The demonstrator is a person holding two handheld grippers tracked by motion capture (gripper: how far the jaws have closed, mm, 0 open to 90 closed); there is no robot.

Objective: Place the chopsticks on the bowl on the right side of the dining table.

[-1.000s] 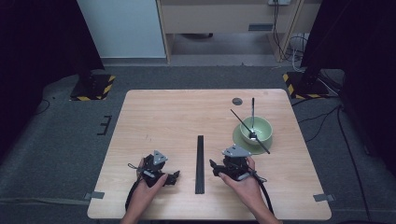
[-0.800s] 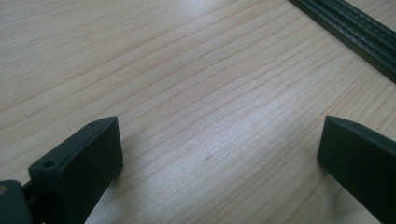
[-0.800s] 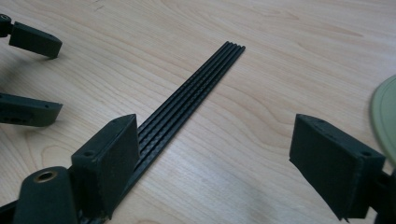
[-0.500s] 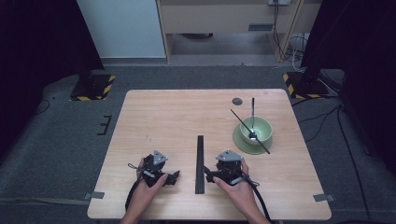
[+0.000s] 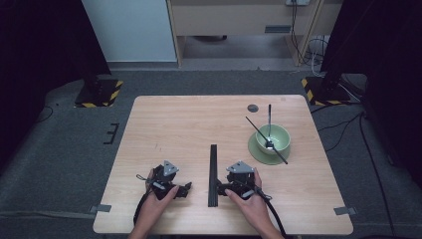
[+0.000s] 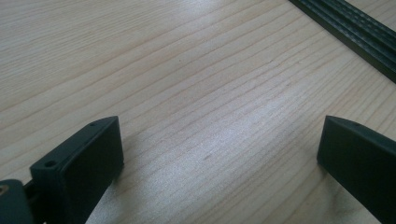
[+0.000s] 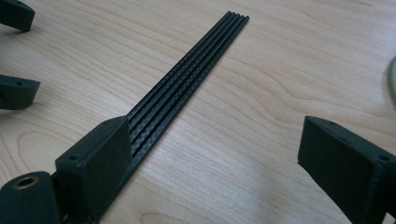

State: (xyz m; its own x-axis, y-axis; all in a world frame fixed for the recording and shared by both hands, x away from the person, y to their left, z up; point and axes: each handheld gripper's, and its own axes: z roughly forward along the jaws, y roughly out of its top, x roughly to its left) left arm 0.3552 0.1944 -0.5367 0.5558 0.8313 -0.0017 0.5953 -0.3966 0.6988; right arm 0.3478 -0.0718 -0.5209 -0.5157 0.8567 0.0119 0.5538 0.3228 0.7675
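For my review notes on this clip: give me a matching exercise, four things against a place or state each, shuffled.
Things:
1. black strip
2. bowl
3. left gripper
4. dark disc

Places or states:
A. on a green plate, sticks in it
B. jaws open over bare wood
C. near the table's far edge
D. flat between the two grippers

Pairs: 1-D, 2-A, 3-B, 4-C

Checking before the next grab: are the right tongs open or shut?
Open. The right tongs have just been opening; bare wooden table shows between the jaws, nothing held.
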